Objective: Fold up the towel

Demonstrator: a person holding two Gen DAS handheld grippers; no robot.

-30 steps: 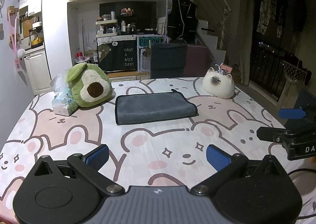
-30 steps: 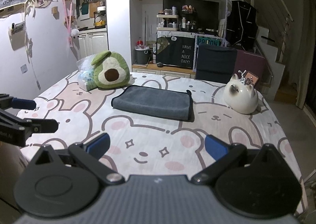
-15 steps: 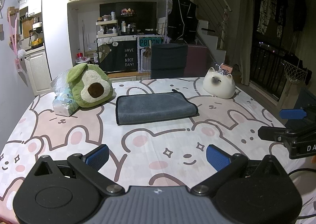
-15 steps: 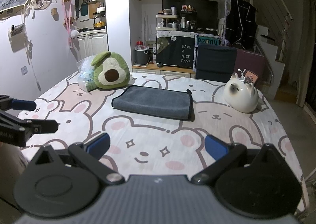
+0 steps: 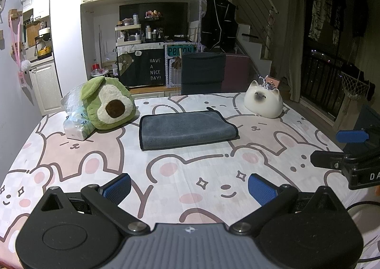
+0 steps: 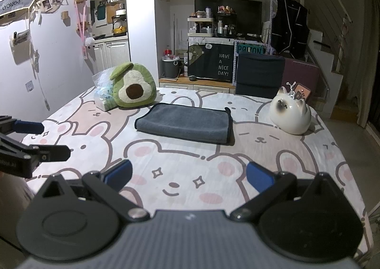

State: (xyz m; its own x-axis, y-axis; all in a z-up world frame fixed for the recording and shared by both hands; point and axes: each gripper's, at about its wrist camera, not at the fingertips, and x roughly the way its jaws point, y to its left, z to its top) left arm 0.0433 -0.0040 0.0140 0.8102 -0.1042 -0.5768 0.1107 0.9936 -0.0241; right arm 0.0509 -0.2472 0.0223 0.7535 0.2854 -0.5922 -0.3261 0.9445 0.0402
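Note:
A dark grey towel (image 5: 185,130) lies folded flat in a rectangle on the bear-print table, past the middle; it also shows in the right wrist view (image 6: 184,125). My left gripper (image 5: 190,189) is open and empty, held over the near part of the table, well short of the towel. My right gripper (image 6: 188,176) is open and empty too, over the near edge to the right. Each gripper shows in the other's view: the right one (image 5: 342,148) at the right edge, the left one (image 6: 40,138) at the left edge.
A green avocado plush (image 5: 108,105) and a clear plastic bag (image 5: 74,124) sit left of the towel. A white cat-shaped ornament (image 5: 263,103) sits at the far right. A dark chair back (image 5: 203,73) stands behind the table (image 5: 90,157).
Both grippers stay open and have hardly shifted; the towel lies as before.

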